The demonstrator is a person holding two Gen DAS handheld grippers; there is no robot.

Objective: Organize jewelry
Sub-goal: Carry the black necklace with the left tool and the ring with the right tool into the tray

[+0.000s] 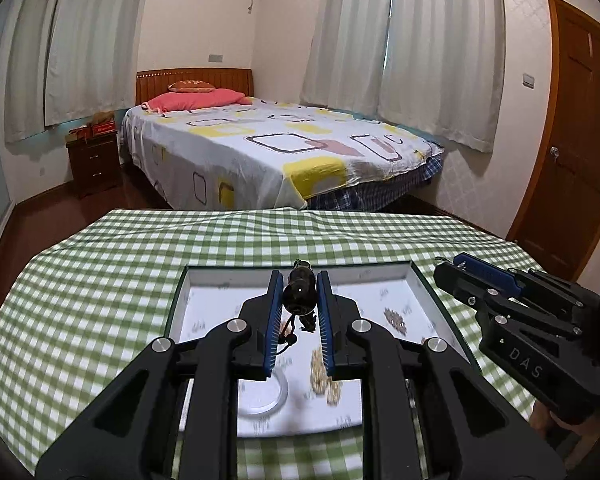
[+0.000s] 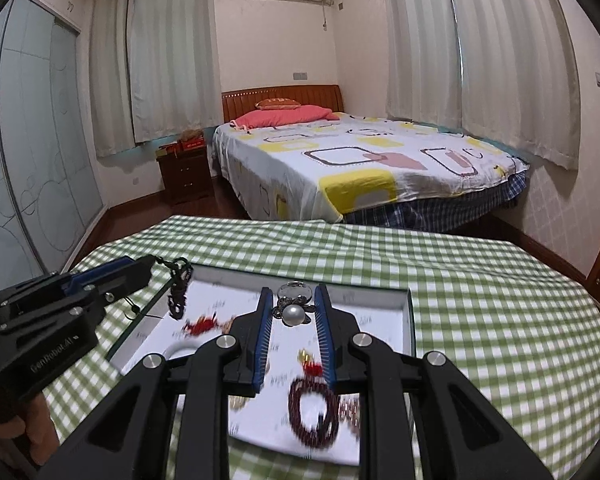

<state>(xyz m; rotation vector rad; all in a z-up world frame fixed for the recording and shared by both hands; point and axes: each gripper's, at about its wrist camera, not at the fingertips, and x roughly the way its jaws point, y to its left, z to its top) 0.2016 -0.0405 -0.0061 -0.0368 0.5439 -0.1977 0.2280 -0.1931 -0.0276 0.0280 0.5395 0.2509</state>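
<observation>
- Left gripper clamped on a dark beaded piece, jaws drawn in close on it; a cord and small charm dangle below the pads, clear of the tray floor
- Right gripper clamped on a pearl brooch with a silvery setting, pinched between the blue pads
- Both pieces hang above the shallow white-lined tray on the green checked tablecloth; neither looks to be resting on the lining
- Left in the tray: a pale bangle, a gold chain heap, a dark red bead bracelet, a small red ornament; several are blurred, so finer detail is unclear
- Step in hand, by my reading: lift-out of two items at once, early in the sorting, since most jewelry sits loose in the tray
- No separate box or stand shows in either view, so the destination cannot be told
- Next move calls for carrying each piece level and slow; the dangling cord could snag on the tray wall or on the chains beneath
- The brooch is held at its narrow middle, so a tilt could let it slip
</observation>
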